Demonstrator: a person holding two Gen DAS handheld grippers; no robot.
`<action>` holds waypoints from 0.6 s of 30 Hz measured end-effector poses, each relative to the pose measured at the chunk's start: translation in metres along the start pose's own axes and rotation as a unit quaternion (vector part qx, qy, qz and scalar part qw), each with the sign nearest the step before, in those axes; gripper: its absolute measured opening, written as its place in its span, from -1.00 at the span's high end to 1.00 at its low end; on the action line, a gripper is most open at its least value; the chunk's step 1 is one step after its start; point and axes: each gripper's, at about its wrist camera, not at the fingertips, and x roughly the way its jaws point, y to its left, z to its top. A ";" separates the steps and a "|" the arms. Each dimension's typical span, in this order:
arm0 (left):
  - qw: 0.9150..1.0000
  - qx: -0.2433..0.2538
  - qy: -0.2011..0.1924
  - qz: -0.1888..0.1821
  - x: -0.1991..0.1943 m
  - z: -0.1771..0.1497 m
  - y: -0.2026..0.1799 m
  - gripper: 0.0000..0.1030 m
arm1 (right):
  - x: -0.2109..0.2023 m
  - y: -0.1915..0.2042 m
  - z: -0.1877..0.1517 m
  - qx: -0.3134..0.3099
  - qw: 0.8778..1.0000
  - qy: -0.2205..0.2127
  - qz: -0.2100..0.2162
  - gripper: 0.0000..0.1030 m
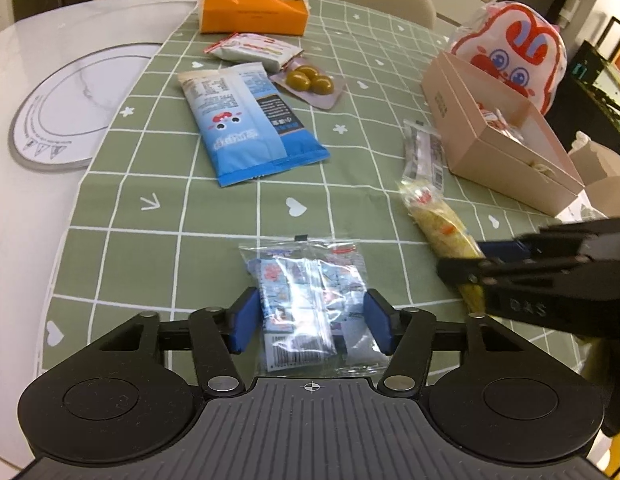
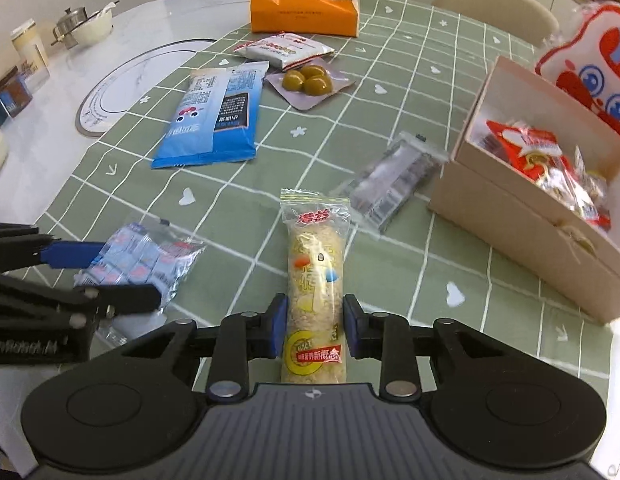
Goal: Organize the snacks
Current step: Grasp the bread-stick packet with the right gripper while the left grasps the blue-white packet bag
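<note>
White marble tabletop (image 2: 158, 12) half covered by a green grid cloth (image 2: 409, 92); on the cloth: orange box (image 2: 304, 10), blue snack bag (image 2: 214, 120), olive pack (image 2: 310, 82), white-red packet (image 2: 284, 50), clear candy bag (image 1: 310, 300), rice bar (image 2: 315, 292), grey wrapper (image 2: 393, 184), pink box (image 2: 521, 216).

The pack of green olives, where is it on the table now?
The olive pack lies on the far part of the green cloth, between the blue snack bag and the white-and-red packet, in front of the orange box.
</note>
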 end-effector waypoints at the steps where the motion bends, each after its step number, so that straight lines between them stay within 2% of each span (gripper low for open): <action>1: 1.000 -0.004 0.001 -0.002 0.000 0.000 -0.001 -0.04 | -0.002 -0.003 -0.003 0.003 1.000 0.001 0.003 0.44; 5: 0.999 -0.018 0.014 -0.022 0.001 -0.002 -0.009 0.11 | -0.011 -0.016 -0.017 0.013 1.000 0.006 0.006 0.44; 11: 0.999 -0.008 0.022 -0.025 0.004 -0.006 -0.033 0.12 | -0.022 -0.030 -0.039 0.005 1.000 0.000 -0.011 0.44; 18: 0.999 -0.011 0.019 -0.032 0.008 -0.007 -0.041 0.11 | -0.029 -0.043 -0.051 0.011 1.000 -0.012 0.007 0.43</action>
